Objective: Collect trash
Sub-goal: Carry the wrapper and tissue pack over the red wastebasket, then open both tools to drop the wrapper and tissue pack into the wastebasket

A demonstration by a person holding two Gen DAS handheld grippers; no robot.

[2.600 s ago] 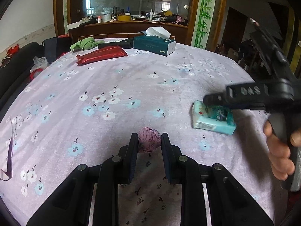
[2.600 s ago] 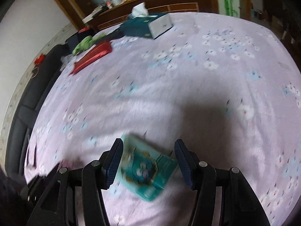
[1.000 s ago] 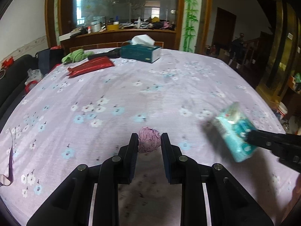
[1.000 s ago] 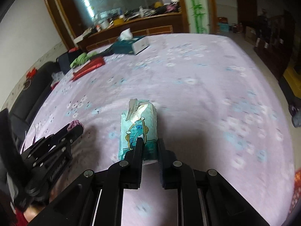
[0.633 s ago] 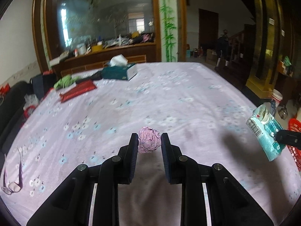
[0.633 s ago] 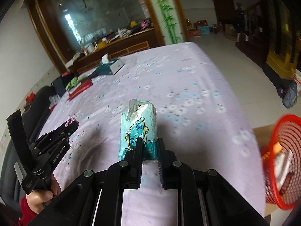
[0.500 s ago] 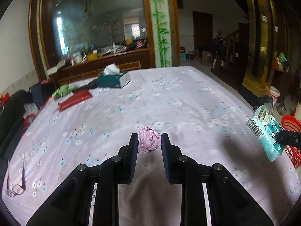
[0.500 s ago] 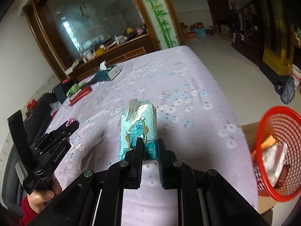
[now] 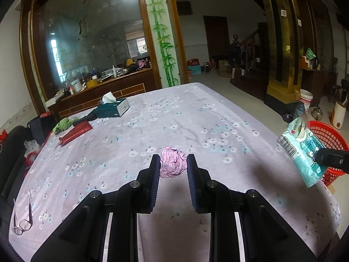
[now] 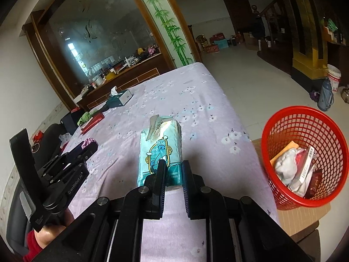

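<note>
With both pieces of rubbish lifted clear of the lilac flower-printed cloth covering the worktop (image 9: 196, 118), the step in hand looks like the carry to the bin. The right gripper (image 10: 173, 175) has its fingers clenched on the lower end of a soft teal plastic tissue pack with a cartoon print (image 10: 160, 146), torn open at the top and held upright above the worktop's near right edge. The left gripper (image 9: 172, 170) grips a crumpled pink paper ball (image 9: 173, 165) between its fingers, above the middle of the worktop. A round red plastic mesh basket (image 10: 305, 152) stands just beyond the worktop's right edge, apparently on a brown cardboard sheet (image 10: 305, 216); it already holds a jumble of waste: white crumpled material, an orange piece, a flat barcoded packet and something dark red. Next, I judge, the right gripper must swing rightward until the pack hangs over the basket's open mouth, then release; the left would follow with the ball, a longer reach across. A teal tissue box (image 9: 113, 108) sits far off.
</note>
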